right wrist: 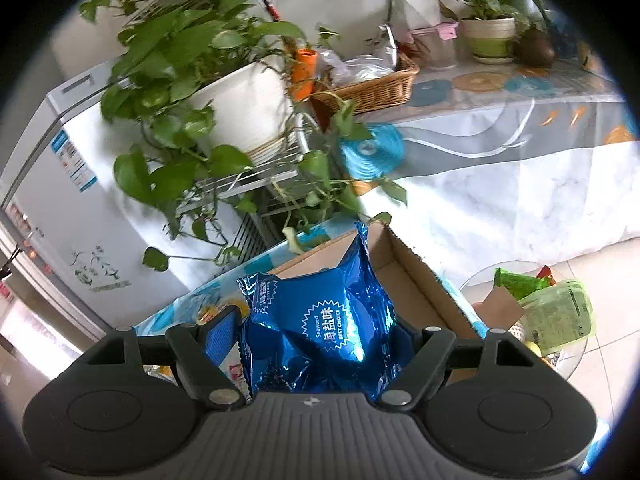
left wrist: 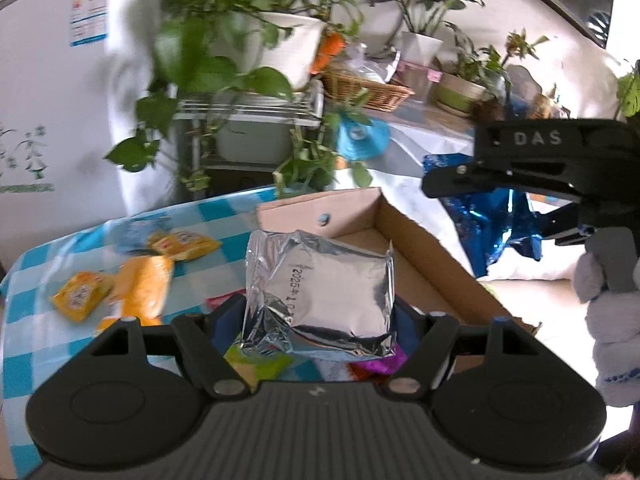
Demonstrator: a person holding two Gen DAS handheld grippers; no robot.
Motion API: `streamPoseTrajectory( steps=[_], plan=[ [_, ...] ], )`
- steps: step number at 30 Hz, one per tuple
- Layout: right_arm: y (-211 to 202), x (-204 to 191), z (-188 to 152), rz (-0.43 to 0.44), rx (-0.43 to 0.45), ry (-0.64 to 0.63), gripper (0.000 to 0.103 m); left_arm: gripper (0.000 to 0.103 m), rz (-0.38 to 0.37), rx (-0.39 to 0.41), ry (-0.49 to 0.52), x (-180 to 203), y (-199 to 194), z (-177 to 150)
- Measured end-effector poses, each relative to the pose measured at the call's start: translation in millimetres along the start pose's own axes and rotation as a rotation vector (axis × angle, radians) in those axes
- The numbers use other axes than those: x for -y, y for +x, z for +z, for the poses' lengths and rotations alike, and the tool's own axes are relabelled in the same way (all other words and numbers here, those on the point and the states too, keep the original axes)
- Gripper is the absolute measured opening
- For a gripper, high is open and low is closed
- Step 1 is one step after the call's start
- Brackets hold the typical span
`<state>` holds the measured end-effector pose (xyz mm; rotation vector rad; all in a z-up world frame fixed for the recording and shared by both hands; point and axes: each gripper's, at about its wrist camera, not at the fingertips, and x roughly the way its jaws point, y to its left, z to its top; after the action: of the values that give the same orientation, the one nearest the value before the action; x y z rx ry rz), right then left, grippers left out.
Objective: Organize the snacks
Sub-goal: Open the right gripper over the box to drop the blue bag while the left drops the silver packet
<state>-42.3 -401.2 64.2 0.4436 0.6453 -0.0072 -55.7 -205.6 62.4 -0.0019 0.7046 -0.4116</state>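
Observation:
My left gripper (left wrist: 320, 312) is shut on a silver foil snack packet (left wrist: 320, 292), held above the near end of an open cardboard box (left wrist: 420, 256) on the blue-and-white checked table (left wrist: 52, 264). My right gripper (right wrist: 320, 332) is shut on a shiny blue seaweed snack bag (right wrist: 324, 320), with the same cardboard box (right wrist: 412, 276) just beyond it. In the left wrist view the right gripper (left wrist: 436, 188) enters from the right, carrying the blue bag (left wrist: 492, 232), with a gloved hand (left wrist: 616, 320) on its handle.
Yellow and orange snack packets (left wrist: 140, 280) lie on the table's left part. Green and purple wrappers (left wrist: 260, 364) lie under the left gripper. Potted plants (left wrist: 240, 40), a wicker basket (left wrist: 364, 88) and a white fridge (right wrist: 60, 184) stand behind. A glass side table (right wrist: 532, 308) holds green packets at right.

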Motion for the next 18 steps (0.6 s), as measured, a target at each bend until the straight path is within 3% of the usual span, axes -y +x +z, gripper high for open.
streamPoseTrajectory(
  steps=[13,18],
  plan=[
    [20,33,12,-0.074,-0.028,0.113,0.082,0.076,-0.013,-0.049,0.006,30,66,25],
    [30,39,14,-0.086,-0.038,0.155,0.086,0.086,-0.033,-0.043,-0.017,32,75,33]
  ],
)
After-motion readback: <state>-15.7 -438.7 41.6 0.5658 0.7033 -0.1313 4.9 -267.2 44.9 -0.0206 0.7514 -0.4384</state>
